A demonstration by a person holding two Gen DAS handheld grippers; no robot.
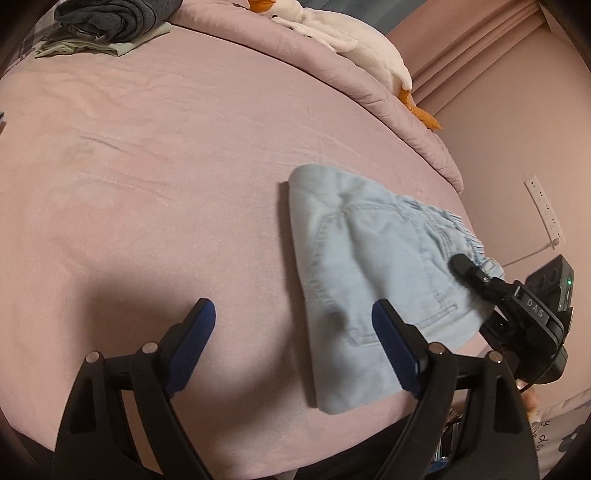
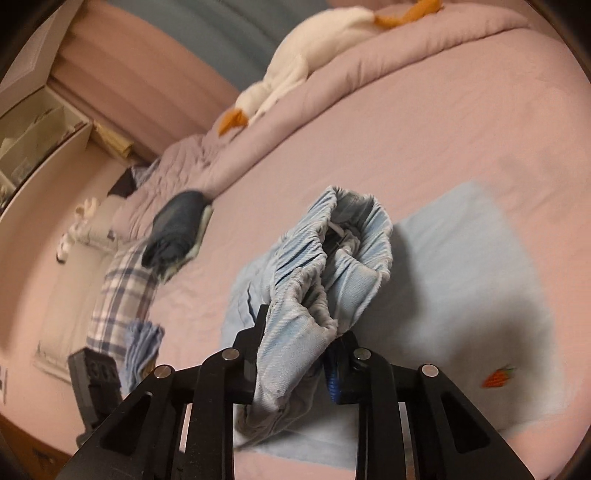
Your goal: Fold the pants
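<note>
- Blue-padded fingers [image 1: 201, 321] of the left gripper [image 1: 293, 325] stand wide apart with nothing between them, hovering over the pink bed sheet [image 1: 147, 166]; its right finger overlaps the near edge of the pants in view, though contact cannot be told.
- Black fingers of the right gripper [image 2: 295, 354] are closed tight on the gathered elastic waistband [image 2: 332, 251] of the light blue pants [image 1: 369, 258], lifting that end off the bed.
- Folded into a compact stack, the pants lie near the bed's near right edge, the rest flat on the sheet beneath the raised waistband.
- A small red-orange embroidered mark [image 2: 496, 378] shows on the flat denim.
- Farther off, a pile of dark folded clothes [image 1: 107, 18] sits on the bed.
- Farthest, a white plush goose [image 1: 351, 44] lies along the rolled pink duvet [image 1: 295, 44].
</note>
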